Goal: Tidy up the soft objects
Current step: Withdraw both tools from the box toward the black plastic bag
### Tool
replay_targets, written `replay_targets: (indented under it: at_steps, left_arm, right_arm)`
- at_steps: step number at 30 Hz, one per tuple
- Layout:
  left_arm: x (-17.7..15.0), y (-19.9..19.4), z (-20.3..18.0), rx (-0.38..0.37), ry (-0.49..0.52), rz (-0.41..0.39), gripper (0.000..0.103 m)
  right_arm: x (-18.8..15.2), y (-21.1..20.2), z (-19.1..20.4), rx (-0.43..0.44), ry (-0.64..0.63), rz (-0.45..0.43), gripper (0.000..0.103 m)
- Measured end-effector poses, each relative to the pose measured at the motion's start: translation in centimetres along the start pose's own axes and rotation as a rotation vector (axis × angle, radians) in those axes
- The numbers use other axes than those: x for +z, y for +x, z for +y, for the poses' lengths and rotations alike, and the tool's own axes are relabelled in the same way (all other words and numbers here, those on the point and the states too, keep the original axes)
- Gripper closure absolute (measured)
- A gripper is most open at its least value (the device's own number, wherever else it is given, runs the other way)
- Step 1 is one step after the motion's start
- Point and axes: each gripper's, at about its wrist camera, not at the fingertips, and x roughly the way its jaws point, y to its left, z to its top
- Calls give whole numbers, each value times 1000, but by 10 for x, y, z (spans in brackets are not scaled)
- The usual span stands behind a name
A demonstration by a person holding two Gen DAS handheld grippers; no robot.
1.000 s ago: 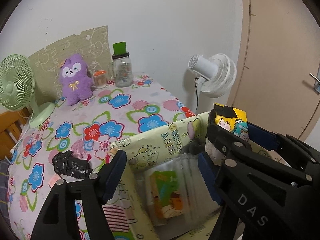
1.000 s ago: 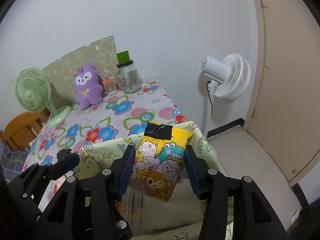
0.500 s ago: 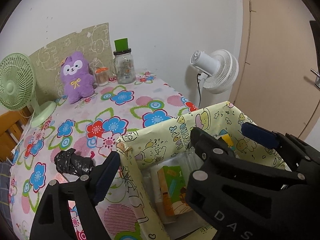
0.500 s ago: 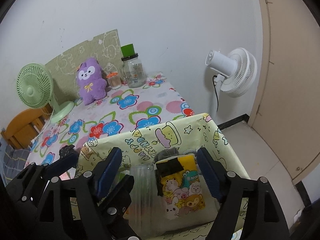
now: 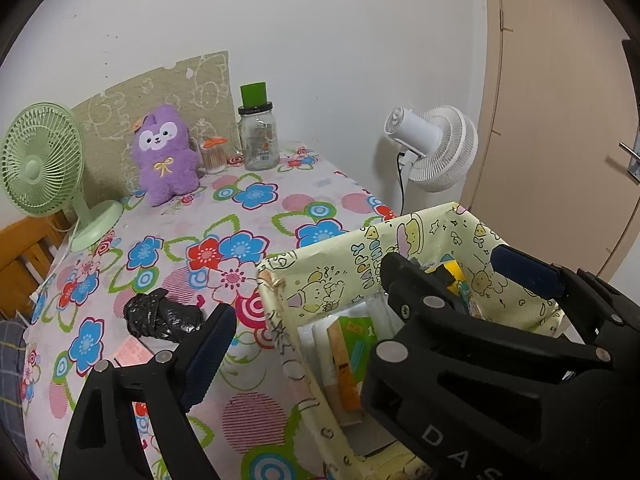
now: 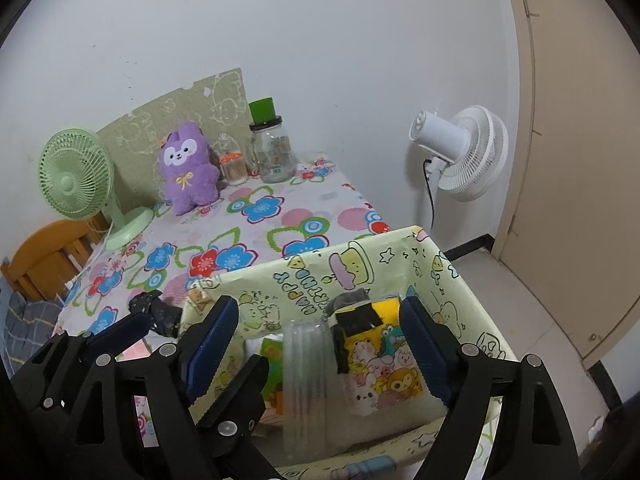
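A yellow animal-print pouch [image 6: 384, 364] with black tape on top leans inside the pale cartoon-print box [image 6: 312, 276], beside a clear ribbed plastic stack [image 6: 304, 376] and a green carton [image 6: 272, 360]. My right gripper [image 6: 318, 308] hovers over the pouch, its jaws opening and its pads clear of the pouch. My left gripper [image 5: 304, 336] straddles the box's left wall [image 5: 280, 320]; its jaws are opening too and hold nothing. The two grippers' fingers interleave. A black crumpled bundle [image 5: 160, 316] lies on the floral cloth left of the box. A purple plush [image 5: 166, 156] sits at the back.
A green desk fan [image 5: 40, 160] stands at the table's left edge above a wooden chair [image 5: 20, 256]. A glass jar with a green lid [image 5: 258, 140] and a small toothpick jar [image 5: 214, 156] stand by the wall. A white floor fan [image 5: 436, 148] and a door [image 5: 560, 120] are to the right.
The right gripper let go of the yellow pouch, which dropped from above the rim into the box. Both grippers' jaws spread wider.
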Motion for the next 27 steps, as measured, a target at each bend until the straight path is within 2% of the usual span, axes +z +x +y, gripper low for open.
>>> replay_targets:
  at_steps: [15,27]
  left_arm:
    - [-8,-32,15,15,-16,-53,11]
    - [-20,-52,38,66,-33,-79,7]
  right_arm:
    - [-4,-29,24,-1,-17,-60,17]
    - [-12,-41,53,12,-48,-76,17]
